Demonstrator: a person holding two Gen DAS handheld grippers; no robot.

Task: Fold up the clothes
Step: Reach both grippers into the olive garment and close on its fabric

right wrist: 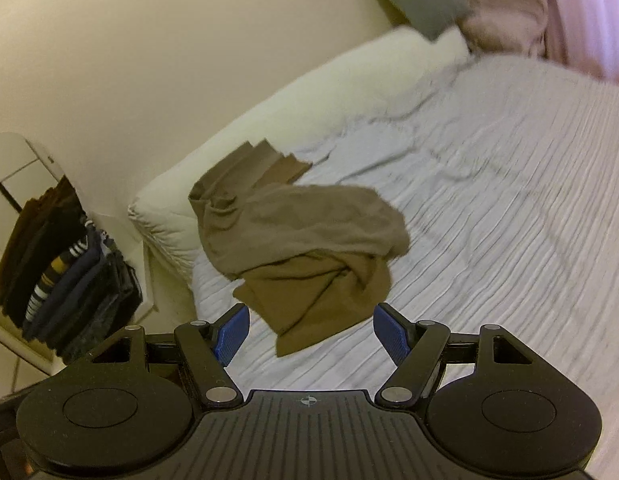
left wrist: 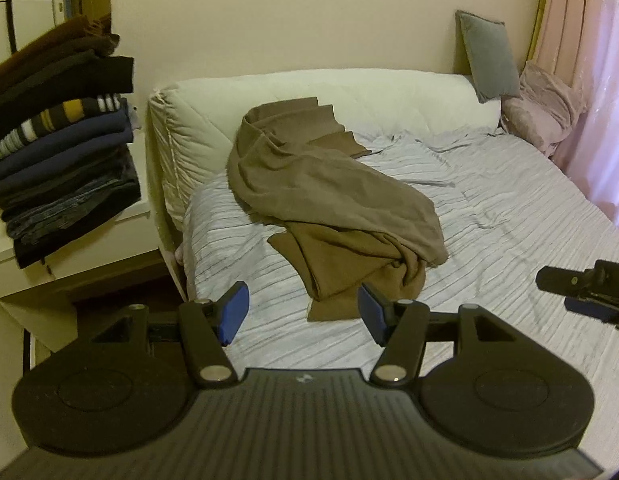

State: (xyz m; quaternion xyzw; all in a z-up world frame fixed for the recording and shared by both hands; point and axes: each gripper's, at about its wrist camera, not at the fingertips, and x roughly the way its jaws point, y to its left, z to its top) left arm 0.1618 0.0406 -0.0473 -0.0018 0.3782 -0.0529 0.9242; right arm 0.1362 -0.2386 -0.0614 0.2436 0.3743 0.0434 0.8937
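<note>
Left wrist view gives me one readable mark: a pale letter "D" on the black body of my right gripper [left wrist: 585,292], which pokes in at the frame's right edge, over the bed; from here I cannot tell how wide it stands. No other writing or brand is legible.

I count one crumpled brown knit garment [left wrist: 329,204] lying on the bed's pale striped sheet [left wrist: 509,208], toward the sheet's left side, its upper end draped onto the rolled cream duvet [left wrist: 349,92] at the head. One grey square cushion [left wrist: 489,56] and one pink crumpled blanket [left wrist: 545,108] sit at the sheet's far right corner. One stack of folded dark clothes [left wrist: 65,152] stands on a cream side table [left wrist: 69,272] left of the bed.

My left gripper [left wrist: 303,316] has its two blue pads spread wide with nothing between them, poised above the sheet just short of the garment's near end. In the right wrist view, my right gripper [right wrist: 311,334] is likewise spread wide and empty, the garment's [right wrist: 305,248] lower tip just ahead of it.

The sheet [right wrist: 509,200] right of the garment is bare, wrinkled fabric out to the bed's right edge.
</note>
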